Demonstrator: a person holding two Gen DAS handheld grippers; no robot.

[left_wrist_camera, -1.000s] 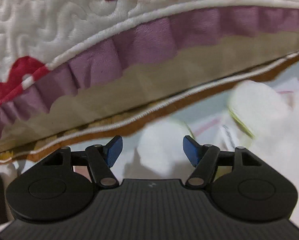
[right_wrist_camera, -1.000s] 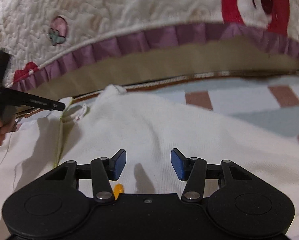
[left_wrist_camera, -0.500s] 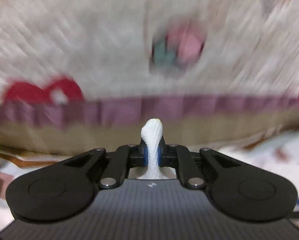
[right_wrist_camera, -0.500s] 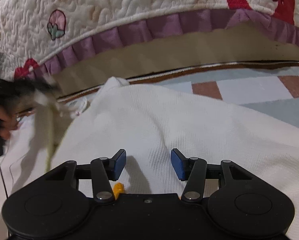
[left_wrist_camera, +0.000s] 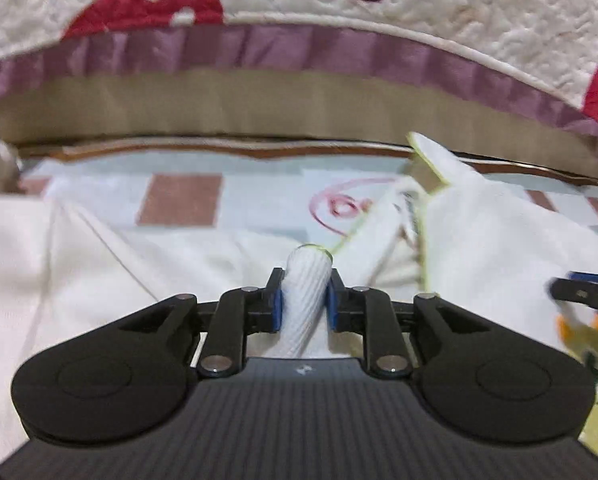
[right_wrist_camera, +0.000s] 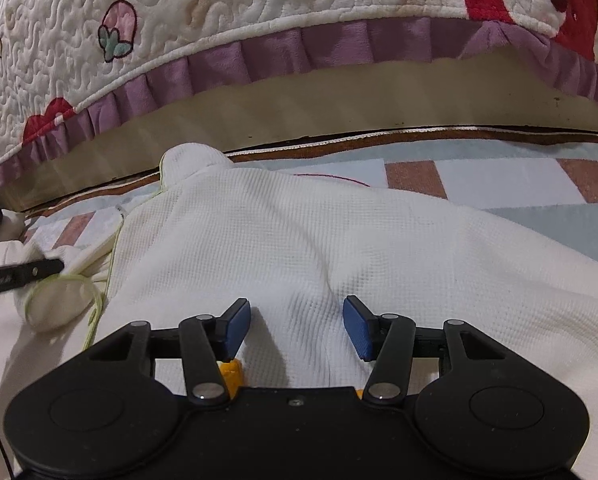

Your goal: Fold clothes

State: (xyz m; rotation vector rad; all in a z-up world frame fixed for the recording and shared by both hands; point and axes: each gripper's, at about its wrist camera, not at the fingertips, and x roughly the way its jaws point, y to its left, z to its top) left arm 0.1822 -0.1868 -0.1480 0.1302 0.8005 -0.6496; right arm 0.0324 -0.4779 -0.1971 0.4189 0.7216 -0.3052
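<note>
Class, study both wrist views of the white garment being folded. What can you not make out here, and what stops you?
- Left wrist view: the right gripper is motion-blurred and cut by the frame edge.
- Left wrist view: the left gripper body hides where the pinched fold joins the white garment.
- Right wrist view: the garment's near hem lies behind the gripper body.
- Garment type: unclear in both views.

L gripper (left_wrist_camera: 304, 305) clamped, R gripper (right_wrist_camera: 297, 330) spread
</note>
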